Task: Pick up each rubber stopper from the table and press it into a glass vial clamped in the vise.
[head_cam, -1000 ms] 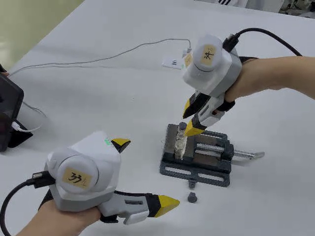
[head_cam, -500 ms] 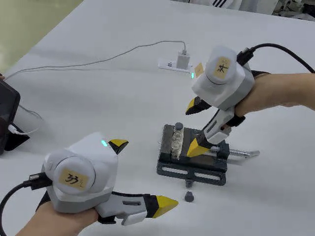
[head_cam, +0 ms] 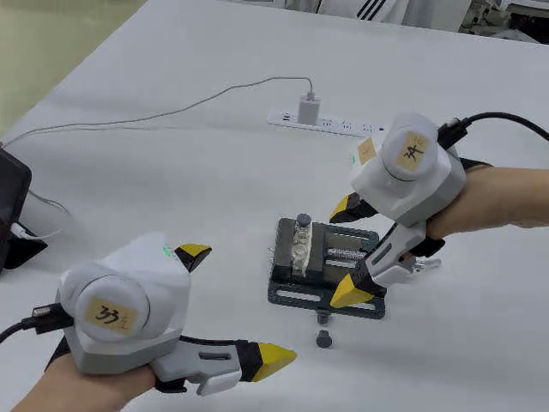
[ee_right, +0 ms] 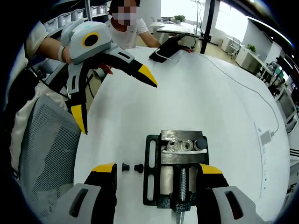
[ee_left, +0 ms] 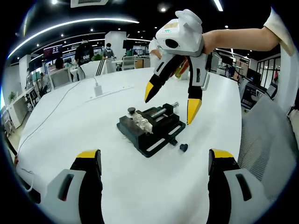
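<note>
A black vise (head_cam: 296, 294) stands mid-table with clear glass vials (head_cam: 298, 251) clamped upright in it. One vial carries a dark stopper (head_cam: 303, 221). A loose grey rubber stopper (head_cam: 323, 339) lies on the table just in front of the vise, also seen as the stopper (ee_left: 183, 147) and the stopper (ee_right: 125, 166). My right gripper (head_cam: 345, 251) hangs open over the vise's right side, clear of the vials, holding nothing. My left gripper (head_cam: 233, 305) is open at the near left, well short of the vise (ee_left: 156, 140). The right gripper view looks down on the vise (ee_right: 150, 177) between its own spread jaws.
A white power strip with a charger (head_cam: 322, 123) lies at the back, its cable (head_cam: 171, 107) running left. A black device (head_cam: 13, 206) sits at the left edge. A mesh chair (ee_right: 46, 149) stands beside the table, with a person beyond its far edge.
My right gripper has opened and drawn back to the right and down from the vial top, leaving the stopper seated on the vial. The left gripper has stayed about where it was.
</note>
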A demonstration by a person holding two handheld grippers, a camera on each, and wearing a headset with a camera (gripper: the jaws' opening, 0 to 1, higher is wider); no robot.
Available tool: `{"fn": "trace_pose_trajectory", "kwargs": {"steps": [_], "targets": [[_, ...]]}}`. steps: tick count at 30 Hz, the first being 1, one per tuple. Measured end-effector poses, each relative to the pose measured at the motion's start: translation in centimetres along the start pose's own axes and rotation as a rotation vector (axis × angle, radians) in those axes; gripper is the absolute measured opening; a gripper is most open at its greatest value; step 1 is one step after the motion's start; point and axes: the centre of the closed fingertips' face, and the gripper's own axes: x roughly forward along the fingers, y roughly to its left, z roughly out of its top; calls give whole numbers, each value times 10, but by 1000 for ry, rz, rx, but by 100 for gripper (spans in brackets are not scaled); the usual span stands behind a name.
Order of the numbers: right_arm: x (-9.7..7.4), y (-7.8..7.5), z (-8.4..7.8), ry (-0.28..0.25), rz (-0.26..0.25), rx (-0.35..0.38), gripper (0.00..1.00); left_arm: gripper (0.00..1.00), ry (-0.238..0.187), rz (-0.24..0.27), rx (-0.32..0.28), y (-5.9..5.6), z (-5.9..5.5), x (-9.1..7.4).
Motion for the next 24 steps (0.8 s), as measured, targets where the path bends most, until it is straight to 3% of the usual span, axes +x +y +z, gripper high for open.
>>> {"fn": "trace_pose_trajectory", "kwargs": {"steps": [12,18,24], "targets": [[1,38,-8,-26,2,23,59,94,-2,5,14,-6,-2,-7],[11,57,-12,-53,12,39,44,93,3,6,14,-10,-4,-10],[26,66,-21,-58,25,59,33,93,9,7,13,-14,-6,-11]]}}
